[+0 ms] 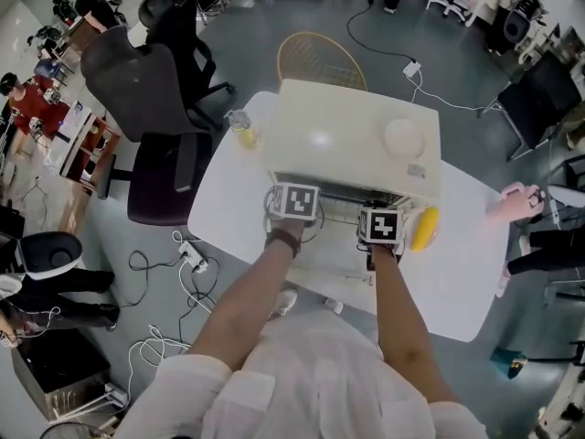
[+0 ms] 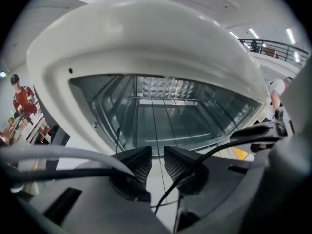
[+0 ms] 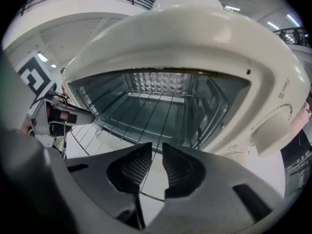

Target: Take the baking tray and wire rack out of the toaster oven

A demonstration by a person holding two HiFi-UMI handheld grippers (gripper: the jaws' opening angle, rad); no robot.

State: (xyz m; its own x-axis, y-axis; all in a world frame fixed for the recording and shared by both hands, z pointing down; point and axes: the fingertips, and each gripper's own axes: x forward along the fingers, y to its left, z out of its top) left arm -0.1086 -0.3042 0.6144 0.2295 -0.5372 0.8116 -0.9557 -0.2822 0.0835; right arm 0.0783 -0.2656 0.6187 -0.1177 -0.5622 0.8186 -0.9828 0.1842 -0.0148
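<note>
Table (image 1: 227, 201): wire rack (image 3: 146, 112) bar inside left claw (image 2: 157, 155), right claw (image 3: 157, 152), apparently unpinched.

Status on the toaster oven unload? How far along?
Done: toaster oven stands open, wire rack slid partly out. In hand: left gripper and right gripper at the rack's front edge, a wire between each pair of jaws, pads not pressing on it. To do: lift the rack clear, then the baking tray, seemingly inside beneath it.
</note>
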